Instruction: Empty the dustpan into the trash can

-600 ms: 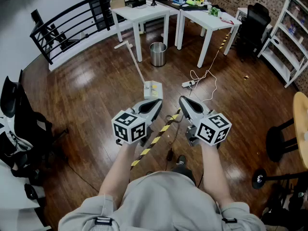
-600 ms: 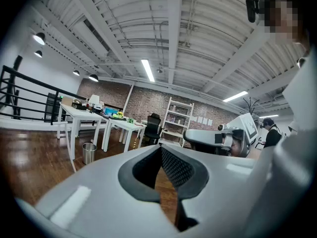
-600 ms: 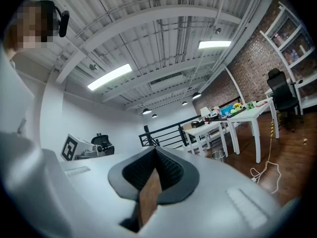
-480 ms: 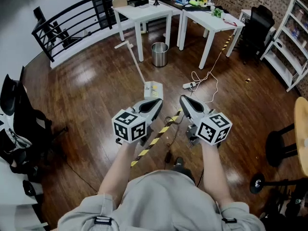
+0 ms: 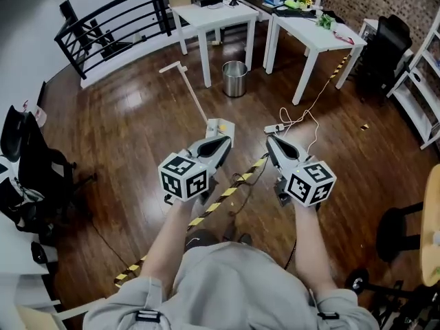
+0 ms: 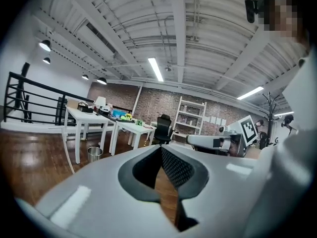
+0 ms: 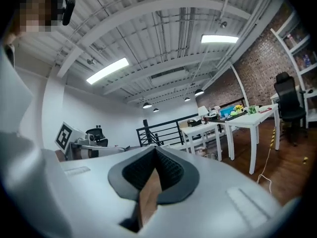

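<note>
Dustpan (image 5: 218, 127) stood on the floor (image 5: 137, 136) mid-room, pan down, long handle (image 5: 189, 91) slanting up twd the railing (image 5: 117, 19). Prob. parked that way so the handle could be grabbed. Trash can (image 5: 234, 78) sat well beyond it, by a table (image 5: 206, 16) leg. L gripper (image 5: 225, 141) hung near the pan, jaws pressed together, nothing in them. R gripper (image 5: 270, 140) beside it was likewise closed & empty. Both were held approx. level, aimed fwd, which I'd judge an approach w/ no pickup yet. Striped tape (image 5: 227, 191) ran across the floor below them.
</note>
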Motion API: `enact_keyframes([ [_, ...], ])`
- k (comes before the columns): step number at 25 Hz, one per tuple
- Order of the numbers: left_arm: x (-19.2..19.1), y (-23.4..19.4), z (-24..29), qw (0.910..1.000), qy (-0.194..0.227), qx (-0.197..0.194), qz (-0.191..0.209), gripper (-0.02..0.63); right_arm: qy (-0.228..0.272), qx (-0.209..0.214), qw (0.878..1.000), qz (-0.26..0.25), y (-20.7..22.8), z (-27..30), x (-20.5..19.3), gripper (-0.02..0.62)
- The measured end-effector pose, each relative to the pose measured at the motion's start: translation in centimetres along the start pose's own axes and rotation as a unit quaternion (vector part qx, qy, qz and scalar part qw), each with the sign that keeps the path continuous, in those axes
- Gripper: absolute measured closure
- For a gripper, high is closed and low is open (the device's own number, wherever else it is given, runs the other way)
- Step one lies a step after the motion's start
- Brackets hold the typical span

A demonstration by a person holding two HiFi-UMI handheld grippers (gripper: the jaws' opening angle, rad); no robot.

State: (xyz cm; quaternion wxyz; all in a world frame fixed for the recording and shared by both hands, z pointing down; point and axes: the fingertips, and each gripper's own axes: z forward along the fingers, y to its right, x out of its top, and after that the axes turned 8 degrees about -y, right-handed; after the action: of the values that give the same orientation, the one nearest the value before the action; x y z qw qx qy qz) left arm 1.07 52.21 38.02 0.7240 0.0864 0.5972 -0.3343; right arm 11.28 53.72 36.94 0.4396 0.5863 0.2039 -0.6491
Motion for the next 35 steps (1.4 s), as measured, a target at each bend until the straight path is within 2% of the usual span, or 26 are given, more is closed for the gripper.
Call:
enact_keyframes([
  [5, 0.2, -3.7, 3.1, 0.9998, -0.011, 0.01, -0.011, 0.6, 0.001, 0.0, 1.0, 0.017, 4.3, 2.8, 1.0, 0.597],
  [11, 0.2, -12.6, 5.8, 0.9997, -0.012, 0.005, -0.021, 0.6, -0.021, -0.003, 1.0, 0.018, 7.0, 11.2, 0.7, 0.597],
  [15, 3.0, -19.3, 8.5, 0.9997, -0.009, -0.012, -0.019, 0.6, -0.023, -0.019, 0.999, 0.012, 9.1, 17.6, 4.0, 0.597],
  [19, 4.7, -24.3, 10.7, 0.9993, -0.02, -0.025, -0.02, 0.6, -0.007, -0.041, 0.999, 0.027, 11.6, 22.4, 7.3, 0.597],
  [23, 5.9, -28.9, 13.8, 0.9989, -0.031, -0.024, -0.027, 0.6, -0.008, -0.044, 0.998, 0.037, 14.4, 26.5, 8.5, 0.597],
  [29, 7.3, -34.5, 18.7, 0.9987, -0.034, -0.002, -0.037, 0.6, -0.009, -0.025, 0.999, 0.04, 19.5, 32.5, 10.3, 0.597],
  [35, 9.0, -42.1, 24.2, 0.9961, -0.024, 0.074, -0.043, 0.6, -0.014, 0.051, 0.999, 0.003, 24.9, 40.6, 13.9, 0.597],
])
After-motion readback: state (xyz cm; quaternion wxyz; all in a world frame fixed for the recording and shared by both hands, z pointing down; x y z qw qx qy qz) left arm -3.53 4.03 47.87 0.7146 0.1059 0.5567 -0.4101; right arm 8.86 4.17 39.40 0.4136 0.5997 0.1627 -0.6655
